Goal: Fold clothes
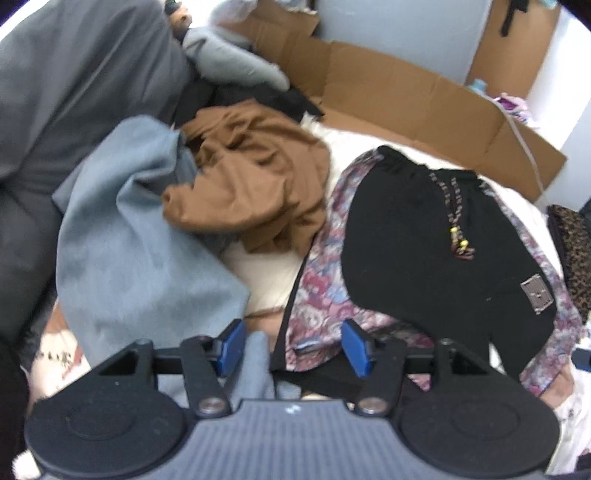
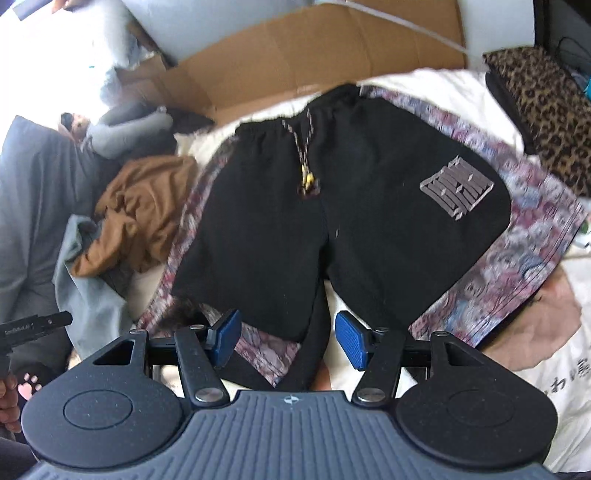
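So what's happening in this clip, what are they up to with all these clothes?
A person holds a gripper in each hand above a bed strewn with clothes. Black shorts lie spread flat on a floral garment, waistband away from the cameras, not yet folded. The right gripper is open over the gap between the leg hems; the left gripper is open near the floral garment's near edge. Neither holds anything. A brown garment and a blue-grey one lie crumpled to the left.

We see flattened cardboard [image 2: 314,51] against the wall behind the bed [image 2: 443,92], a leopard-print cushion [image 2: 546,110] at its right edge, and a white cable [image 2: 406,22] across the cardboard.
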Available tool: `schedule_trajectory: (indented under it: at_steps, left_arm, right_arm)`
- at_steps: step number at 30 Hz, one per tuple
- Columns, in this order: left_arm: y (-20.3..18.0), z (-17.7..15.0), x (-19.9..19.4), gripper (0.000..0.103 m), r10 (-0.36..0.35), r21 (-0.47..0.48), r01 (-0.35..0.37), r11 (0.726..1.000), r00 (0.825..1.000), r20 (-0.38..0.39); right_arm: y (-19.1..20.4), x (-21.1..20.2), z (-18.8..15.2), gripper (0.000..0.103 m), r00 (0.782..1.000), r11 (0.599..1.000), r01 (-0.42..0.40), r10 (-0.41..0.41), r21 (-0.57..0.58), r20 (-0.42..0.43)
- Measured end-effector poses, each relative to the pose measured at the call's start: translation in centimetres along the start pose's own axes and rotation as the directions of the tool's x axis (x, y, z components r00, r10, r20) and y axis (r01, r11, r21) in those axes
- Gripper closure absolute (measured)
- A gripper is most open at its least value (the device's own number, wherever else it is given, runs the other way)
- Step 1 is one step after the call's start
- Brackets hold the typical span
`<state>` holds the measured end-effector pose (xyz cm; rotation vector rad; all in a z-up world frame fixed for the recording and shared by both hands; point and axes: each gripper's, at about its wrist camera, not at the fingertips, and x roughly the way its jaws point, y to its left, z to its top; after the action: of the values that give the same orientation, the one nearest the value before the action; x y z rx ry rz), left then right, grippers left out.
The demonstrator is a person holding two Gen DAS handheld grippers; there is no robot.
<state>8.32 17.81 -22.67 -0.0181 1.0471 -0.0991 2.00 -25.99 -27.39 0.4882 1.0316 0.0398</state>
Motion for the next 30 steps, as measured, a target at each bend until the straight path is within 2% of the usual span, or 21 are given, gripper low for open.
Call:
schedule_trajectory:
  at_steps: [3, 5, 8, 10, 13, 18, 24, 26, 28, 30]
  left_arm:
    - [0.4, -1.3, 1.8, 0.043, 0.008, -0.009, -0.008, 1.0, 1.0, -0.013]
    - [0.5, -2.3, 2.9, 0.044, 0.004, -0.017, -0.005, 1.0, 1.0, -0.019]
    - [0.6, -3.2, 4.3, 0.05, -0.026, -0.033, 0.025, 0.999, 0.999, -0.033]
    - [0.3, -3.6, 5.2, 0.056, -0.055, -0.041, 0.053, 0.998, 0.998, -0.041]
    - [-0.2, -4.3, 6.4, 0.056, -0.094, -0.067, 0.091, 0.994, 0.995, -0.042]
    - [-0.3, -5.4, 8.4, 0.055, -0.121, -0.13, 0.115, 0.985, 0.992, -0.034]
    - [-0.3, -7.2, 11.4, 0.055, -0.095, -0.193, 0.082, 0.978, 0.994, -0.058]
    - [0.0, -7.7, 11.8, 0.056, -0.096, -0.234, 0.084, 0.969, 0.995, -0.041]
    - [0.4, -7.6, 11.6, 0.053, -0.104, -0.258, 0.107, 0.96, 0.994, 0.025]
    - [0.6, -7.5, 11.9, 0.053, -0.095, -0.271, 0.103, 0.957, 0.994, 0.044]
  right_arm:
    - [-0.6, 2.3, -1.0, 0.041, 0.999, 1.0, 0.0, 0.001, 0.01, -0.045]
    - [-0.9, 4.0, -1.8, 0.049, 0.997, 1.0, 0.002, -0.002, 0.003, -0.083]
    - [-1.2, 6.4, -2.8, 0.056, 0.991, 1.0, -0.012, 0.015, 0.022, -0.135]
    - [-1.4, 7.7, -3.4, 0.063, 0.985, 0.998, -0.036, 0.044, 0.053, -0.166]
    - [-1.4, 9.1, -4.0, 0.063, 0.979, 0.996, -0.046, 0.059, 0.073, -0.193]
    - [-2.2, 10.5, -4.8, 0.063, 0.975, 0.995, -0.032, 0.053, 0.099, -0.215]
    - [-3.2, 11.8, -5.7, 0.063, 0.962, 0.991, -0.025, 0.058, 0.128, -0.265]
    - [-3.2, 12.1, -5.8, 0.063, 0.961, 0.992, -0.026, 0.06, 0.127, -0.271]
    - [-3.0, 12.5, -5.6, 0.063, 0.96, 0.992, -0.028, 0.061, 0.123, -0.273]
    - [-3.0, 13.1, -5.5, 0.063, 0.96, 0.989, -0.032, 0.07, 0.141, -0.272]
